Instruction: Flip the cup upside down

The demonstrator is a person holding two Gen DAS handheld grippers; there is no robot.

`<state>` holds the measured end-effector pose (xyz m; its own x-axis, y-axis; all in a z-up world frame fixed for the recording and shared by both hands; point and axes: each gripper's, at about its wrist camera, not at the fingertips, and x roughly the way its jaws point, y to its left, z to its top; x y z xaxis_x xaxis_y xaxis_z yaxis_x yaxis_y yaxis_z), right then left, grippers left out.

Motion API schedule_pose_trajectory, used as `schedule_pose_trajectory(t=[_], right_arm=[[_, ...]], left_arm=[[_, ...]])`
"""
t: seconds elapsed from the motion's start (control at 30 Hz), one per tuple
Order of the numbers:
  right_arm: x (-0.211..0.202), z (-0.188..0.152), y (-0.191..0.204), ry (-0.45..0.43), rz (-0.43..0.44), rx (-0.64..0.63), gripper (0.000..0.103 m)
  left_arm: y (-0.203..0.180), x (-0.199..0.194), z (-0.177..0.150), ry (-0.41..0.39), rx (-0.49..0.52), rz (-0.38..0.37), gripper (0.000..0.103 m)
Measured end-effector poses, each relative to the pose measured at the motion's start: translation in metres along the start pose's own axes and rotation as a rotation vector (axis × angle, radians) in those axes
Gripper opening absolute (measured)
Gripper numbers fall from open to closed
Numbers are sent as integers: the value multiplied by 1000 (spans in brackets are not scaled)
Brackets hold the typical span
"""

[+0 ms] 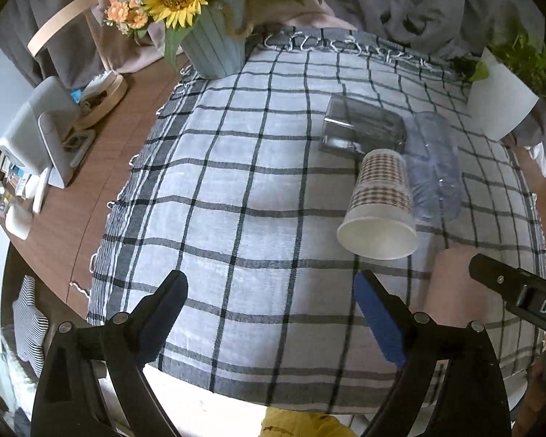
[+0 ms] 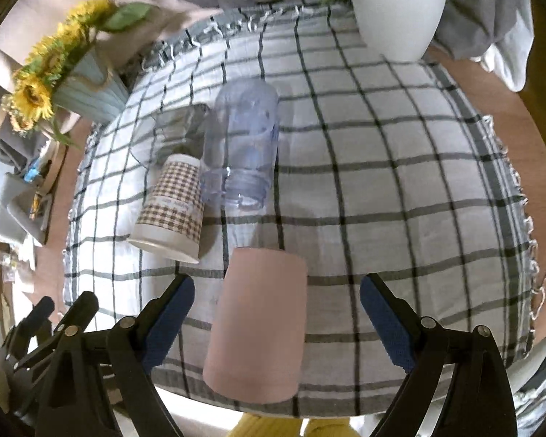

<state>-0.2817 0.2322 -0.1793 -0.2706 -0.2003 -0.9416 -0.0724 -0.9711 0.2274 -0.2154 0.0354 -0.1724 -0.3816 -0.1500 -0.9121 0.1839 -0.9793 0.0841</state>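
A pink cup (image 2: 258, 324) stands upside down on the checked cloth, between the fingers of my open right gripper (image 2: 276, 298), which does not touch it. It shows partly in the left wrist view (image 1: 451, 287). A checked paper cup (image 1: 380, 202) (image 2: 171, 205) lies on its side with its mouth toward me. A clear plastic bottle (image 1: 433, 167) (image 2: 242, 142) lies beside it, and a dark clear square cup (image 1: 360, 127) (image 2: 180, 127) lies behind. My left gripper (image 1: 271, 291) is open and empty over bare cloth, left of the paper cup.
A blue pot of sunflowers (image 1: 214, 40) (image 2: 87, 91) stands at the cloth's far left corner. A white plant pot (image 1: 498, 98) (image 2: 396, 7) stands at the far right. Clutter and a white device (image 1: 40, 134) sit on the wooden table to the left.
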Motion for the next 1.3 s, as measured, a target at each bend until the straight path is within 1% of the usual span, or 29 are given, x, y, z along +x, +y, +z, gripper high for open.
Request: schedule_pose_trajectory(t=[0.13, 0.2, 0.27, 0.43, 0.57, 0.7, 0.83, 0.93, 1.07, 1.17, 1.3], right_arm=[[17, 1, 4, 52, -8, -3, 92], [26, 3, 3, 79, -18, 8, 89], [34, 6, 0, 99, -22, 23, 88], [46, 12, -6, 128, -19, 54, 83], [47, 15, -5, 131, -18, 59, 75], [46, 15, -3, 137, 9, 65, 63], [34, 10, 1, 109, -6, 61, 62], [14, 2, 5, 63, -10, 56, 62], [-16, -9, 10, -19, -19, 40, 62], [-35, -16, 15, -83, -49, 25, 62], [-47, -20, 22, -145, -97, -5, 61]], left_arm=[[0, 11, 3, 23, 13, -15, 94], [-2, 16, 4, 33, 25, -18, 94], [-4, 20, 5, 41, 35, -18, 94], [-8, 27, 7, 55, 55, -33, 94], [-8, 29, 9, 57, 63, -38, 94], [-5, 28, 12, 55, 56, -49, 94], [-4, 23, 13, 41, 65, -56, 94], [-4, 18, 13, 31, 72, -68, 94], [-3, 13, 11, 16, 82, -76, 94], [-3, 8, 9, 0, 94, -75, 94], [-5, 5, 8, -9, 111, -78, 94]])
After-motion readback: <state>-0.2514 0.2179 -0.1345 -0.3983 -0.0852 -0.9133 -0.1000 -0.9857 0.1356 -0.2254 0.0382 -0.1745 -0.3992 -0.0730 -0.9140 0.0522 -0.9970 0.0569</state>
